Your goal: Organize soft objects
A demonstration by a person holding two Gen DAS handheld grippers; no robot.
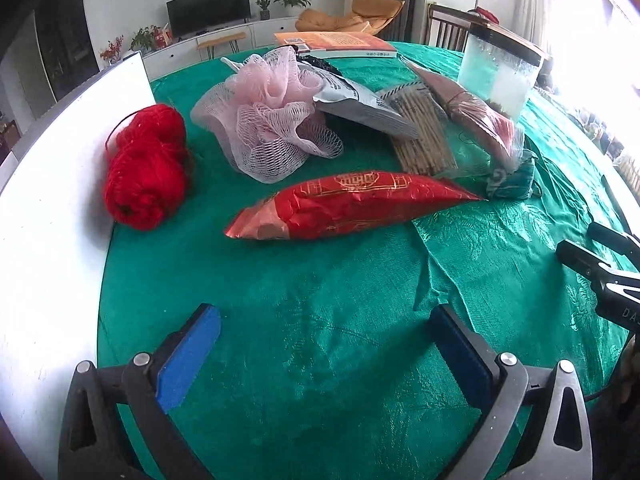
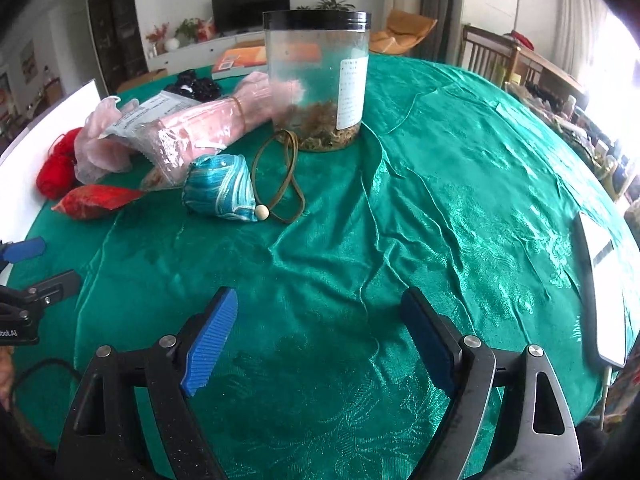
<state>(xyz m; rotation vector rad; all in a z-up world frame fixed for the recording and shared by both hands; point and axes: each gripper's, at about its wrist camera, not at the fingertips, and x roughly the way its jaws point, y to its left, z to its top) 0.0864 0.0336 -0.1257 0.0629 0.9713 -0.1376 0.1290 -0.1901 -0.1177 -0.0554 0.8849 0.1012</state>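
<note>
While fingers gape, yarn (image 1: 146, 168) untouched.

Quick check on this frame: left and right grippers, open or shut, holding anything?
Left gripper: open, holding nothing, above the green tablecloth.
Right gripper: open, holding nothing, also over bare cloth.

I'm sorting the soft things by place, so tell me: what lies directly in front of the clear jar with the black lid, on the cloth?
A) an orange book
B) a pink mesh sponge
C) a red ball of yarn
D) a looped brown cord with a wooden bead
D: in the right wrist view the looped brown cord lies at the foot of the clear jar, its bead beside the teal pouch.
</note>
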